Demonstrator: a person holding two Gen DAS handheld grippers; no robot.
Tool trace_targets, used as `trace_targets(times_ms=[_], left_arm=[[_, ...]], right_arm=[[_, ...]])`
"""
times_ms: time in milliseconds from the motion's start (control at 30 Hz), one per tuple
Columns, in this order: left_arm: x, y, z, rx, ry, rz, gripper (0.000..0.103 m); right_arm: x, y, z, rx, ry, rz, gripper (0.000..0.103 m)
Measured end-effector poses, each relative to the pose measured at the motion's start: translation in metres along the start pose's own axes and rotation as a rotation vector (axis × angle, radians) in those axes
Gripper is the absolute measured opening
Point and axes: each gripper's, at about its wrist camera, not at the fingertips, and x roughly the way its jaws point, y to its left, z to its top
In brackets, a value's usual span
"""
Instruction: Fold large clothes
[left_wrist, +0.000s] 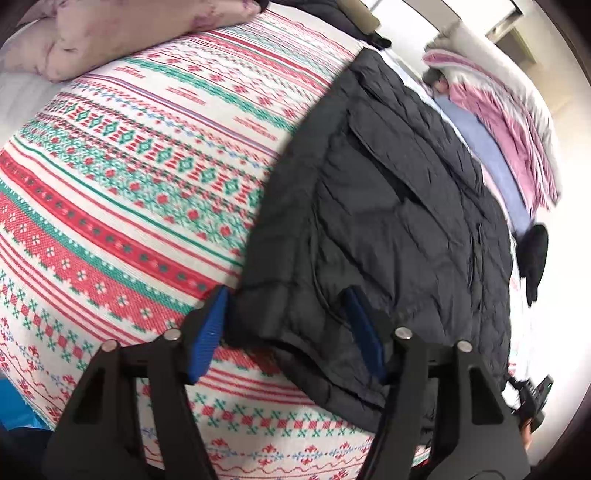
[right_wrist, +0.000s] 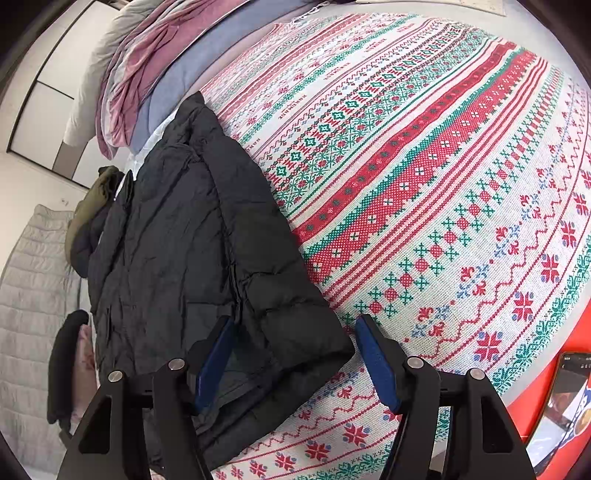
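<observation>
1. The patterned blanket (right_wrist: 424, 177) carries small woven lettering in its stripes, too small and distorted to read. A phone (right_wrist: 565, 402) lies at its lower right edge; its screen text is unreadable.
2. The black jacket (left_wrist: 388, 206) lies flat on the blanket along one side, striped bedding (right_wrist: 147, 66) beyond its far end.
3. Left gripper (left_wrist: 288, 332): jaws partly open, straddling a jacket corner; the pads seem not to press it.
4. Right gripper (right_wrist: 295, 362): jaws partly open around another jacket corner, its right pad clear of the fabric.
</observation>
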Motion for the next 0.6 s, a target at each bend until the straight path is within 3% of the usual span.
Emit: trace_targets(times_ms=[233, 533, 567, 600], left_arm=[[0.003, 0.005, 0.008, -0.041, -0.004, -0.033, 0.059], [0.007, -0.01, 0.001, 0.037, -0.036, 0.018, 0.059], [0.008, -0.013, 0.001, 0.048, -0.038, 0.023, 0.057], [0.009, -0.016, 0.0, 0.057, -0.038, 0.022, 0.049]], right_arm=[[0.0, 0.0, 0.001, 0.012, -0.014, 0.024, 0.055], [0.006, 0.003, 0.005, 0.018, -0.021, -0.01, 0.054], [0.007, 0.006, 0.004, 0.005, -0.022, -0.015, 0.056], [0.009, 0.009, 0.002, -0.007, -0.018, -0.012, 0.056]])
